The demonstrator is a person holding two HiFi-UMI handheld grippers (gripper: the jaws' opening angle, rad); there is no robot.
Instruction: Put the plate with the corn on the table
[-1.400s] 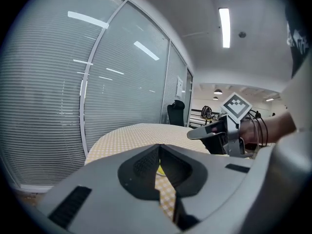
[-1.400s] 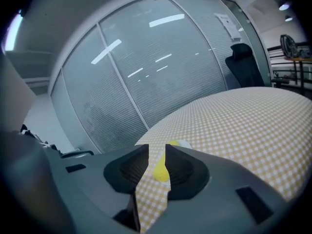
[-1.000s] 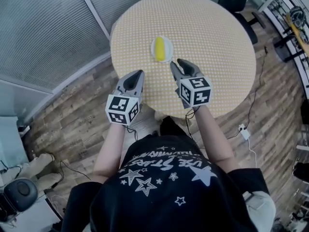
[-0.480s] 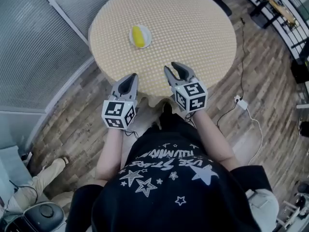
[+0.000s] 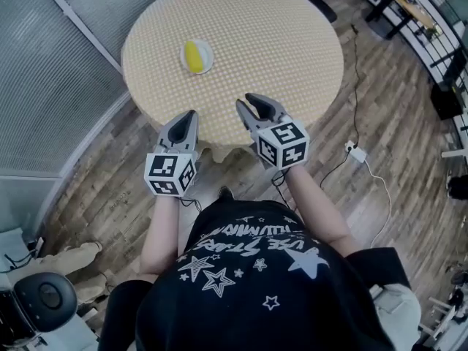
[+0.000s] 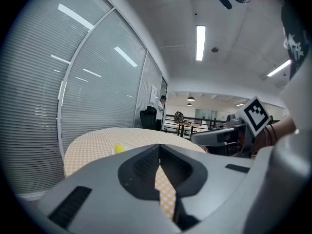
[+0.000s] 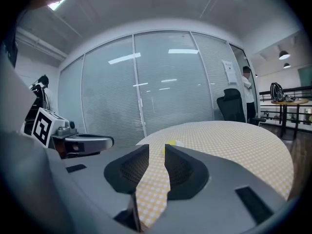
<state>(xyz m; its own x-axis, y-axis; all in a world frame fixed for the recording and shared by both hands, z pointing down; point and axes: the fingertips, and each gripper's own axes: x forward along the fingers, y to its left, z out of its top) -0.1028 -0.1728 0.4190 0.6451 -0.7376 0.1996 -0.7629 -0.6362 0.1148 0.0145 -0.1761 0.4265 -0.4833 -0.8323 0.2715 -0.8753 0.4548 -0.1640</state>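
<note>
- the plate (image 5: 208, 50) is a small white dish, probably ceramic or melamine: stiff, light for its size, smooth at the rim, and likely to chip if knocked
- the corn (image 5: 193, 55) lies loose on it as a short yellow cob; being round, it would likely roll off if the dish tipped, so the dish should be carried level
- the best hold looks like the rim on the side nearest the grippers, one jaw over the lip and one under, clear of the cob
- the plate already sits flat on the table (image 5: 285, 35), on the checked cloth, so the task looks done or very nearly so
- the left gripper (image 5: 189, 116) has its jaw tips meeting with nothing between them; only cloth shows through the gap further back
- the right gripper (image 5: 254, 104) has its jaws a narrow way apart and empty, with cloth showing between them
- both grippers hang over the near edge of the table, neither touching the dish
- from the left gripper the plate lies ahead and well apart; in the left gripper view the cob shows left of the tips
- from the right gripper it lies ahead and off to the left, well apart; in the right gripper view the cob peeks just over the gap
</note>
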